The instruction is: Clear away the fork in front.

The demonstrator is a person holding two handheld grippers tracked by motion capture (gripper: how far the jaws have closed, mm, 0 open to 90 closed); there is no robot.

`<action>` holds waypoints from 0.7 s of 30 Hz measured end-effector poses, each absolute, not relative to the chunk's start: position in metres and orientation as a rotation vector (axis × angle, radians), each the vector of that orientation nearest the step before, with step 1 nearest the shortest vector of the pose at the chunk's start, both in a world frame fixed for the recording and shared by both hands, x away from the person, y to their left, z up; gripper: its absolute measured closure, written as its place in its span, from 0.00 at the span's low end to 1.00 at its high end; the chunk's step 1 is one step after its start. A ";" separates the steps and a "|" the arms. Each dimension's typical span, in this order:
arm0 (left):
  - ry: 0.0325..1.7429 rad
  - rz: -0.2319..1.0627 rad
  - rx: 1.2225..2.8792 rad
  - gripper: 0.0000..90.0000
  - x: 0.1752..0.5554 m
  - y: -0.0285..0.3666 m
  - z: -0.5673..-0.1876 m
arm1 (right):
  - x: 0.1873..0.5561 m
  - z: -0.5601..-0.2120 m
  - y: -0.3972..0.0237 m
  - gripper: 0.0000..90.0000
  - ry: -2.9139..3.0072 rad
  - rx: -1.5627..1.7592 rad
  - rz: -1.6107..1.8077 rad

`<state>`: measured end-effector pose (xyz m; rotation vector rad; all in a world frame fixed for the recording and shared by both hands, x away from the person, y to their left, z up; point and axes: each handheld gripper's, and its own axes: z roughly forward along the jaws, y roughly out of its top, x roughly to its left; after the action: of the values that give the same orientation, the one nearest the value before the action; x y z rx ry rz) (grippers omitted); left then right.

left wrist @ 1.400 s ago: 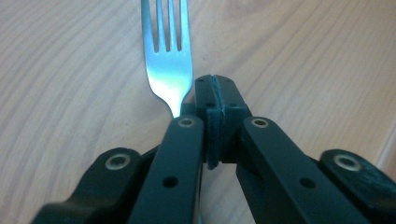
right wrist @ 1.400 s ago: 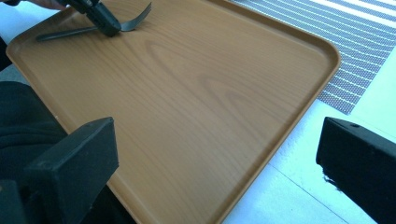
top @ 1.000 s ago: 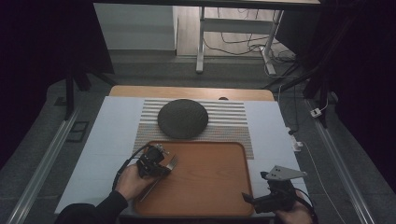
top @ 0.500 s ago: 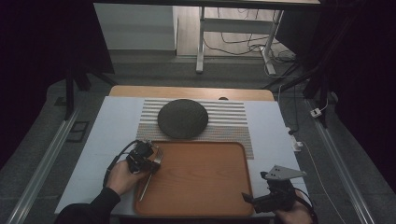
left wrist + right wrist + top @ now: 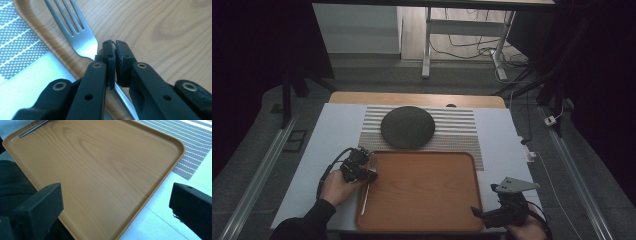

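High view: the left gripper [image 5: 362,169] has drawn back to the tray's [image 5: 427,210] left rim, where the fork [image 5: 368,181] lies. Left gripper view: jaws pressed nearly together over the fork [image 5: 75,32], whose handle passes hidden beneath them; grip uncertain. Right gripper view: jaws spread wide over the tray [image 5: 95,170], holding nothing.

Layout around the tray [image 5: 422,190] on the bench [image 5: 327,135]

The tray sat at the bench's near edge. A fork [image 5: 368,182] lay along the tray's left rim, prongs toward the far side. Behind the tray lay a striped mat [image 5: 457,127], and on it, a round plate [image 5: 407,127]. The left gripper [image 5: 362,172] was at the tray's left rim, the right gripper [image 5: 479,212] at its near right corner.
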<state>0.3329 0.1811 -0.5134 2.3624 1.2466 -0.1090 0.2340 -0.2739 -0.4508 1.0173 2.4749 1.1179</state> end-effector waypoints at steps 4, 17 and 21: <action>1.225 -0.110 2.343 0.88 0.332 0.182 -0.511 | 0.234 -0.451 -0.274 0.00 2.476 1.018 1.118; 1.118 -0.048 2.268 0.52 0.324 0.182 -0.498 | 0.234 -0.451 -0.274 0.00 2.478 1.020 1.117; 1.064 -0.006 2.273 0.40 0.320 0.181 -0.495 | 0.234 -0.451 -0.274 0.00 2.478 1.021 1.117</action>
<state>0.3196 0.1814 -0.4952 2.2727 1.0642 -0.0055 0.2341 -0.2739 -0.4508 1.0212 2.4777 1.1167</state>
